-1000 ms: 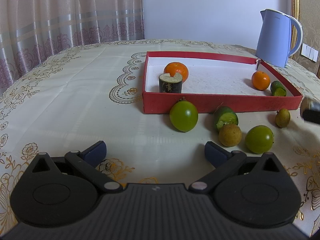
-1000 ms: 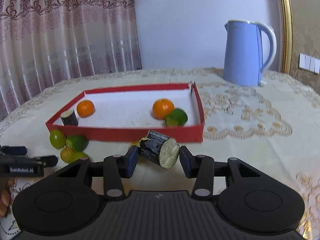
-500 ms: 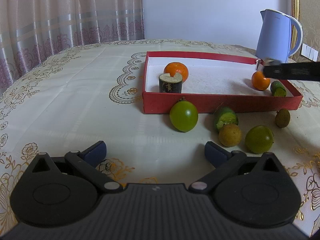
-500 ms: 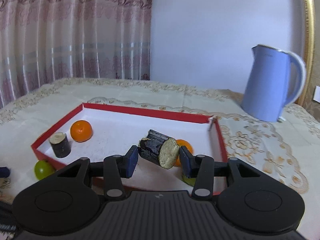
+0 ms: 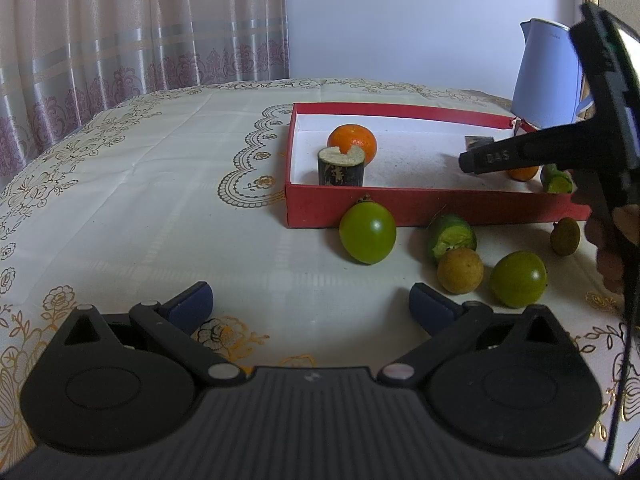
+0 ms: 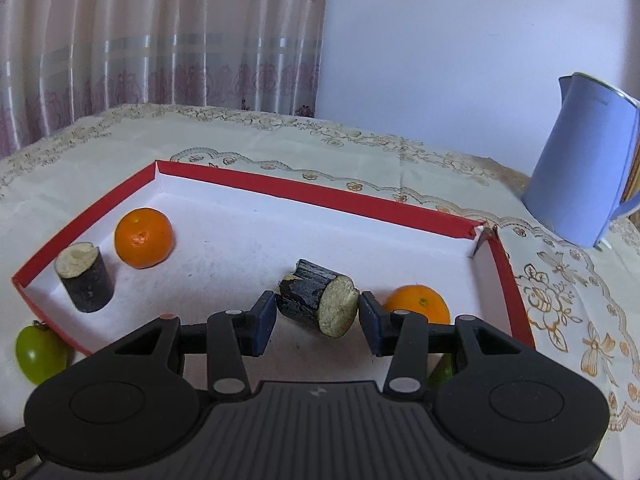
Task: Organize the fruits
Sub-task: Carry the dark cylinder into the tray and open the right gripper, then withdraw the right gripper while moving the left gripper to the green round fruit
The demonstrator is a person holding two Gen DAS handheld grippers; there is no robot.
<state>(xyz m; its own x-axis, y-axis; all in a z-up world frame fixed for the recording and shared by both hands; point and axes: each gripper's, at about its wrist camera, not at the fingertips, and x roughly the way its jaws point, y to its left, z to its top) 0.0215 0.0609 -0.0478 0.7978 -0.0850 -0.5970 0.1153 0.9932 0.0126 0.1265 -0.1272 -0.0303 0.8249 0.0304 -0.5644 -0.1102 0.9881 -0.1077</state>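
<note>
My right claw [image 6: 318, 314] clamped on dark-barked sugarcane piece [image 6: 316, 303], tilted, held above white floor of red tray [image 6: 320, 196], near tray's right end. My left claw [image 5: 310, 304] wide open, nothing between pads, low over desk [image 5: 160, 208] near its front edge. Second sugarcane piece [image 6: 84, 278] upright in tray's near-left corner, tangerine [image 6: 143, 237] beside it; another tangerine [image 6: 418, 303] near right wall. Green fruits [image 5: 367, 233] on desk outside tray's front wall.

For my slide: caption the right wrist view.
Right gripper holds a sugarcane piece above the red tray.
</note>
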